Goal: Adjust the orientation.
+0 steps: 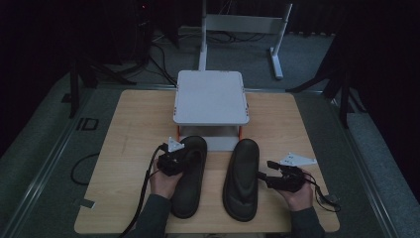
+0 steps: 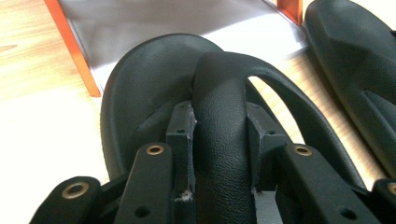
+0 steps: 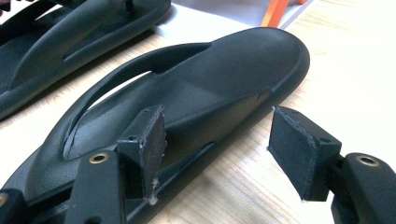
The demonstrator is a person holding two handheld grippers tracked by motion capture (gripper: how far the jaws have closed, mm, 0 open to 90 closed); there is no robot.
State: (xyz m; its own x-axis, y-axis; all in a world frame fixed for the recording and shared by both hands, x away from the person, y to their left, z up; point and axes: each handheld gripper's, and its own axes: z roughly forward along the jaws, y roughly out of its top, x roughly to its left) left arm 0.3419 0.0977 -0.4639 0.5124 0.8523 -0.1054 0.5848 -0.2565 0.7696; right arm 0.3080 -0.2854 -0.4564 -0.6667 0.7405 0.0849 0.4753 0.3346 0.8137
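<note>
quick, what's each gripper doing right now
left gripper: shut on the strap of the left sandal.
right gripper: open, jaws straddling the right sandal's edge, not gripping.

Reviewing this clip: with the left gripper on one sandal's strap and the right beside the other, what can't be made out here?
- Left sandal: heel end cut off at the bottom of the left gripper view, behind the left gripper clamped on its strap.
- Right sandal: heel end runs off the right gripper view's left edge; whether the open right gripper touches its rim is unclear.
- Shelf: its top hides the space beneath in the dim high view.
</note>
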